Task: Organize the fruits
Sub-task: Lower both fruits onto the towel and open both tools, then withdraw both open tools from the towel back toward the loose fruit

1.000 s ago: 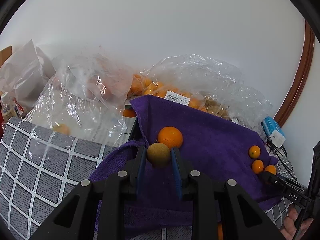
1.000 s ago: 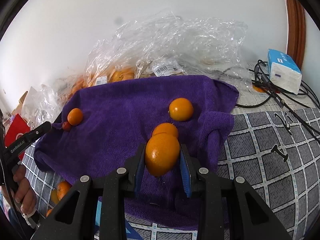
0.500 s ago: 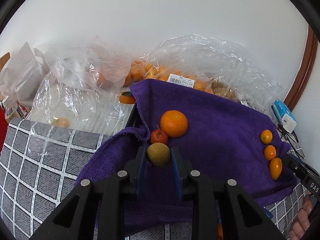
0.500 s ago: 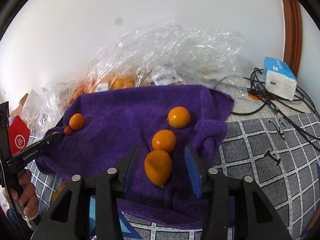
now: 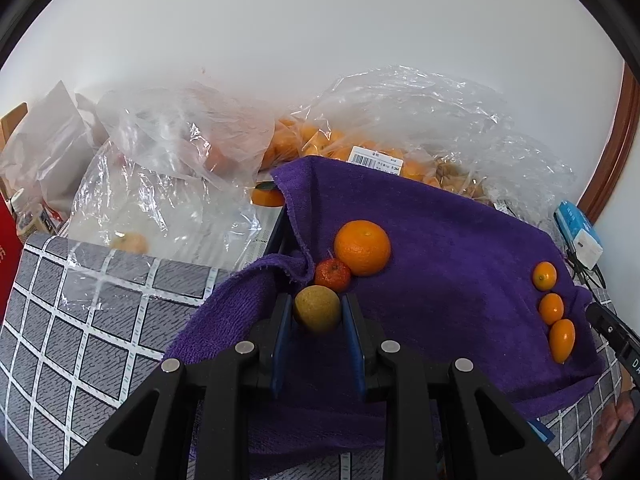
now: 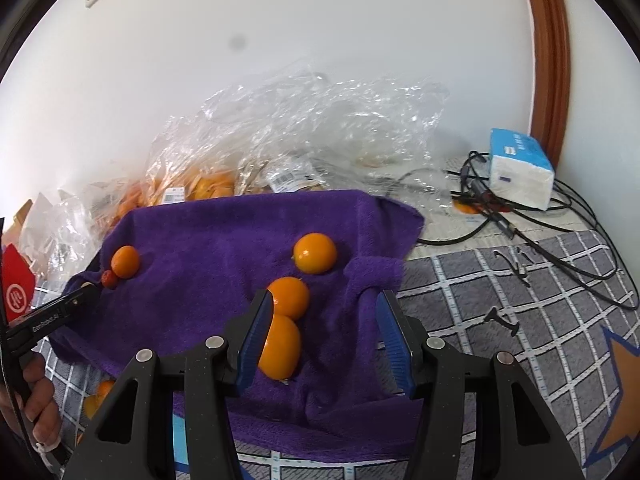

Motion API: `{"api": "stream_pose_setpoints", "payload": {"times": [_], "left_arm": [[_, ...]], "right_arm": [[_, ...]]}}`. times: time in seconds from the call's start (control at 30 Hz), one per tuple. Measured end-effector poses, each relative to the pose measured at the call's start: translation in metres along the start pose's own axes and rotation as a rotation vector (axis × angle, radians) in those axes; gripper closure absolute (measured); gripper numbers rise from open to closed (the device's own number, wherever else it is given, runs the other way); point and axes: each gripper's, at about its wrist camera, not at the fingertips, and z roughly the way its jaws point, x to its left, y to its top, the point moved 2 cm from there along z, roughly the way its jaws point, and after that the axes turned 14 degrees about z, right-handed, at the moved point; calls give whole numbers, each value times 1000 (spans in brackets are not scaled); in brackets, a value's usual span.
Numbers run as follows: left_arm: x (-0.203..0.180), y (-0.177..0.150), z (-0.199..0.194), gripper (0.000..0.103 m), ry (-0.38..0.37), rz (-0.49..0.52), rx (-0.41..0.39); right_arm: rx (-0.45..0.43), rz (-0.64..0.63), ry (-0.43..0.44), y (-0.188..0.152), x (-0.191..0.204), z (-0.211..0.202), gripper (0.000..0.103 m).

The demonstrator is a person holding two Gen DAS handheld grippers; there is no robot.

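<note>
My left gripper (image 5: 317, 312) is shut on a small yellow-brown round fruit (image 5: 317, 309), held low over the left part of the purple towel (image 5: 440, 248). Just beyond it lie a small red fruit (image 5: 332, 275) and a large orange (image 5: 362, 247). Three small oranges (image 5: 551, 308) sit in a row at the towel's right edge. My right gripper (image 6: 326, 330) is open above the towel (image 6: 208, 256), empty. An oval orange fruit (image 6: 280, 347) lies on the towel by its left finger, with two more oranges (image 6: 289, 297) (image 6: 315, 253) behind it.
Clear plastic bags with oranges (image 5: 312, 140) lie behind the towel against the wall. More bags (image 5: 152, 176) are at the left. A blue-white box (image 6: 520, 168) and black cables (image 6: 552, 240) are at the right. Grey checked tablecloth (image 6: 520, 320) surrounds the towel.
My right gripper has opened and let go of the oval orange fruit, which now lies on the towel. My left gripper has pulled back a little with the yellow-brown fruit in it.
</note>
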Motion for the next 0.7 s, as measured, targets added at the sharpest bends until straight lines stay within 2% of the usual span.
{"api": "stream_pose_setpoints", "payload": {"times": [0.1,0.23,0.43,0.63,0.7], "left_arm": [[1,0,-1,78,-7,-5,0],[0,0,-6,72,-16,-5,-17],[3,3,-19,72,-25,-18,-48],[9,12,-48,72,-16,-35,-121],[9,16,-61,72,-4,-28,-162]], "right_arm": [[-18,31,-4,3,-5,-2,50],[-20,73,20,5,-7,-5,50],[-23,74,42,6,-5,-10,50],[-65,19,26,7,11,-23,53],[-69,1,52,8,19,-29,53]]}}
